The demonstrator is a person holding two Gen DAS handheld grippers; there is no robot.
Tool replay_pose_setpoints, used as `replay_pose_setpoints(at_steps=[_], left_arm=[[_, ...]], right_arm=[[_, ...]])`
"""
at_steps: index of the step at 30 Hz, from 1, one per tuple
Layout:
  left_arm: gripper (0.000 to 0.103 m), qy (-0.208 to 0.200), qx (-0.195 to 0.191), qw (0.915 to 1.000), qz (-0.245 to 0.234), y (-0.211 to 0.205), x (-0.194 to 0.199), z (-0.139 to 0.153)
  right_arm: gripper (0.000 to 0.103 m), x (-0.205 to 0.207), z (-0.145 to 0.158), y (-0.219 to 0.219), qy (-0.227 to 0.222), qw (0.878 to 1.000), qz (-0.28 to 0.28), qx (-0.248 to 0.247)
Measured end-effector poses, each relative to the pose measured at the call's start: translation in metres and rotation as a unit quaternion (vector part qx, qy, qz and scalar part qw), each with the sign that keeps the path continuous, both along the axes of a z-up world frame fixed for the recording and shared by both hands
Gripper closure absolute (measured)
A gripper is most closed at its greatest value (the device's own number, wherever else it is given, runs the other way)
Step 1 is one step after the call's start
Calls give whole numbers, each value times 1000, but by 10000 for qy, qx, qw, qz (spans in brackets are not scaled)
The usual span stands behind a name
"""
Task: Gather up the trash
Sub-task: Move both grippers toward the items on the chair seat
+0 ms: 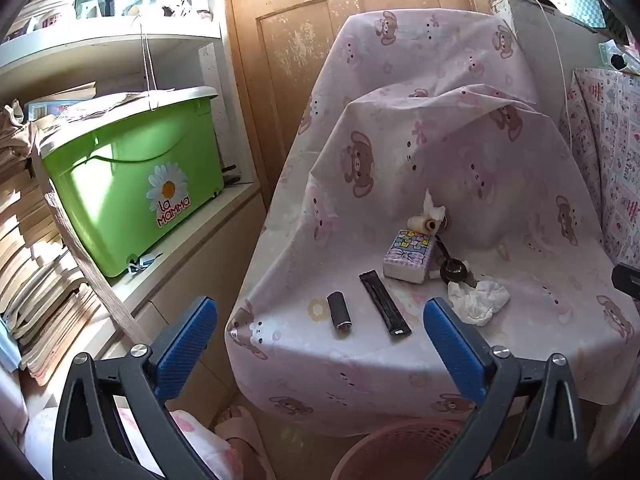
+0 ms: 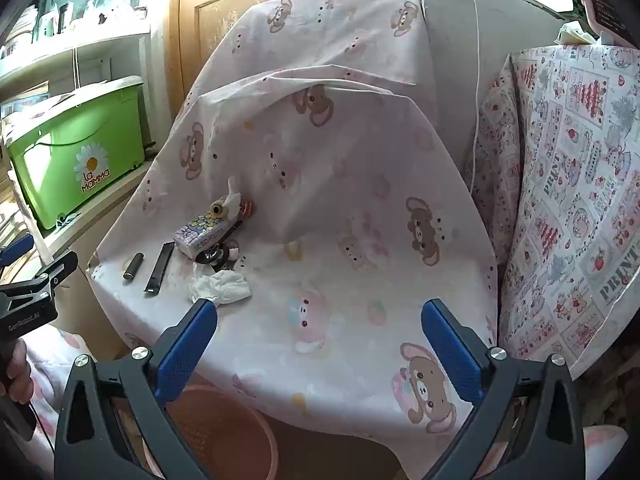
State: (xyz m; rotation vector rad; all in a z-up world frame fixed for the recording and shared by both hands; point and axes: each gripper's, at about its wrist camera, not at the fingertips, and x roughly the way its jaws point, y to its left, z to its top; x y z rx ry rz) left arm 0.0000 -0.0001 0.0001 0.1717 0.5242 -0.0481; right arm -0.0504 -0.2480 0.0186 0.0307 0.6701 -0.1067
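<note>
Both grippers hang with jaws spread wide and nothing between them: the left gripper (image 1: pixel 320 344) and the right gripper (image 2: pixel 318 338), short of the draped chair seat (image 2: pixel 340 320). Directly beneath them, at the chair's foot, sits a pink basket (image 2: pixel 224 432), which looks like the place for rubbish. Just ahead of the left gripper's right finger, and just beyond the right gripper's left finger, lies a crumpled white tissue (image 1: pixel 478 300) on the cloth. Left of it rest a flat black wrapper (image 1: pixel 384 308) and a short black cylinder (image 1: pixel 339 313). Farther on come a tissue pack (image 1: pixel 408 255), a thread spool (image 1: pixel 422 224) and another scrap of tissue (image 1: pixel 434 208) against the backrest.

Collection seems to be at its approach stage, with nothing gripped yet. Next, one gripper should probably ease forward, straddle the crumpled tissue, pinch it gently, then drop it into the basket below.
</note>
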Motion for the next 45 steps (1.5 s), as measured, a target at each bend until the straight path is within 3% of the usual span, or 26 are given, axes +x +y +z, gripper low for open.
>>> replay_pose_setpoints(at_steps=[5,19,27,33,38,45], left_arm=[[1,55,-102,9999,41,-1,3,-4],[1,172,-131,9993,301,4,27,-10],[1,525,-215,9977,363,-2,48,-11],[1,627,-341,9967,373,-6,51,-6],[1,528,-99,9975,449,-10,48,-10],[1,415,-109,9985,353,-15,46,-12]], right_arm=[[0,2,-2,-1,271,9996,57,101],[0,25,-17,-1,449,9989,6,-150],[0,48,-23,-12,677,9975,-170,-53],[0,65,-20,-15,571,9982,-154,-45],[0,63,-27,-16,683,9976,-81,-72],[0,50,-16,-7,370,9990,-70,-229]])
